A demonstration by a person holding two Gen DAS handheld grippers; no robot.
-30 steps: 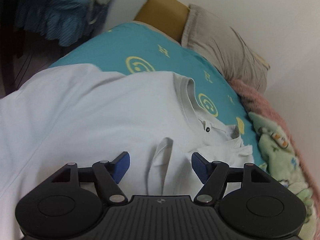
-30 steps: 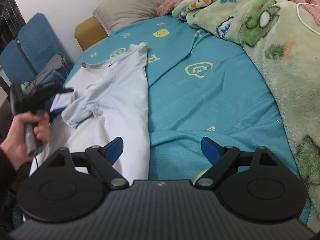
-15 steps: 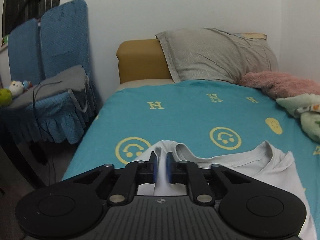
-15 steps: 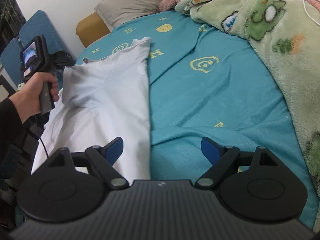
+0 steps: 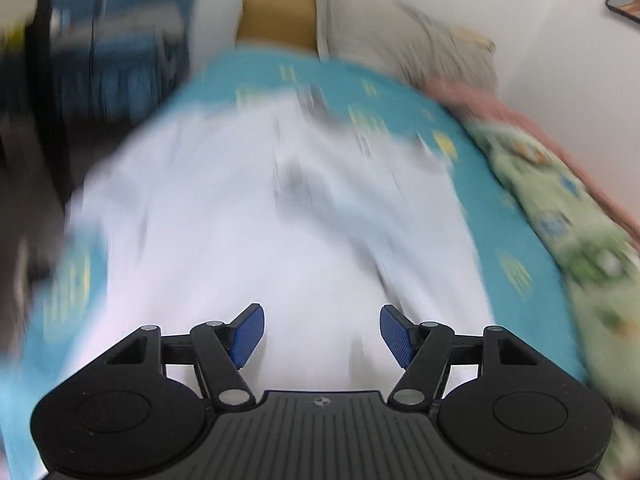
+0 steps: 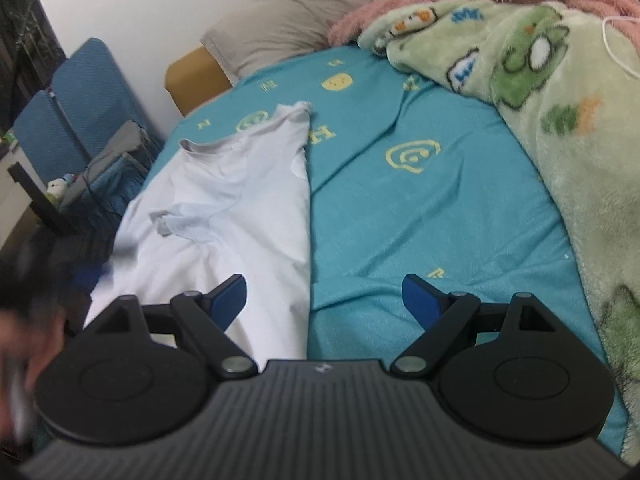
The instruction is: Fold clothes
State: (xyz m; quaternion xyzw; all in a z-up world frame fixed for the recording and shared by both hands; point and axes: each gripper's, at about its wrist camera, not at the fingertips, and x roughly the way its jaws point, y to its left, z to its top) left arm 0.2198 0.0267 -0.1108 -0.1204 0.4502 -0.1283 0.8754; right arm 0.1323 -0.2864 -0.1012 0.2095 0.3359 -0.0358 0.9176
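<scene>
Bare teal sheet (image 6: 420, 216) between shirt (image 6: 240, 208) and blanket (image 6: 580, 152)

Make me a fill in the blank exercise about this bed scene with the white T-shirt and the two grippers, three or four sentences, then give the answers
1. The white T-shirt lies on a bedsheet whose colour is ____.
2. The left hand-held gripper has its jaws ____.
3. The right hand-held gripper grips ____; its jaws stand apart over the sheet and the shirt's edge.
4. The blanket printed with cartoon animals is mainly ____.

Missing words: teal; open; nothing; green
</scene>
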